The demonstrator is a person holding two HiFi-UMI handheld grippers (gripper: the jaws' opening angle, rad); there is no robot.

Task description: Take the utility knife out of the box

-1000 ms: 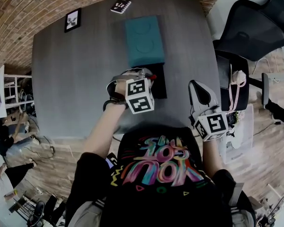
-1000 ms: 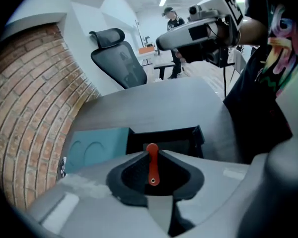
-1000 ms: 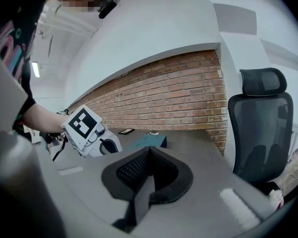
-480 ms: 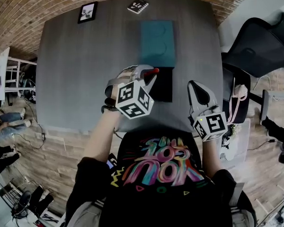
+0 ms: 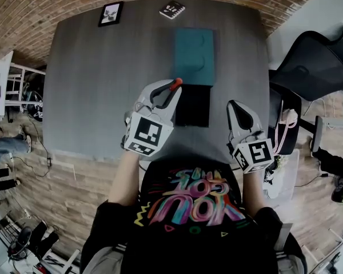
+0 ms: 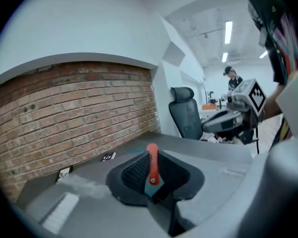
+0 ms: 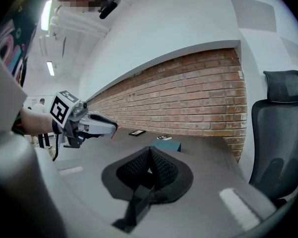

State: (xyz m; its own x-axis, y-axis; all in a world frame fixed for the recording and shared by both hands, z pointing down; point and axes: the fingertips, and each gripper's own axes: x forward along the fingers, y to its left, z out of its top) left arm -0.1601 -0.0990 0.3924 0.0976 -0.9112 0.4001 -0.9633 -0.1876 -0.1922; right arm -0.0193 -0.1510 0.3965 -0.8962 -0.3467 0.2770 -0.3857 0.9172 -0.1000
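Note:
My left gripper (image 5: 169,91) is shut on a red-orange utility knife (image 5: 175,84), held in the air above the near left corner of the open black box (image 5: 193,105). In the left gripper view the knife (image 6: 152,164) stands upright, pinched between the dark pads. The teal lid (image 5: 194,56) lies just beyond the box. My right gripper (image 5: 239,112) hovers to the right of the box, shut with nothing in it; its pads (image 7: 159,168) touch each other. From the right gripper view, the left gripper (image 7: 92,123) shows with the knife's red tip (image 7: 116,126).
On the grey table (image 5: 103,84), a framed picture (image 5: 111,13) and a small black patterned card (image 5: 172,9) lie along the far edge. A black office chair (image 5: 317,67) stands to the right. A brick wall (image 7: 188,98) runs behind the table.
My left gripper has risen away from the box with the knife and rolled, turning its marker cube toward the head camera. The right gripper has shifted only a little.

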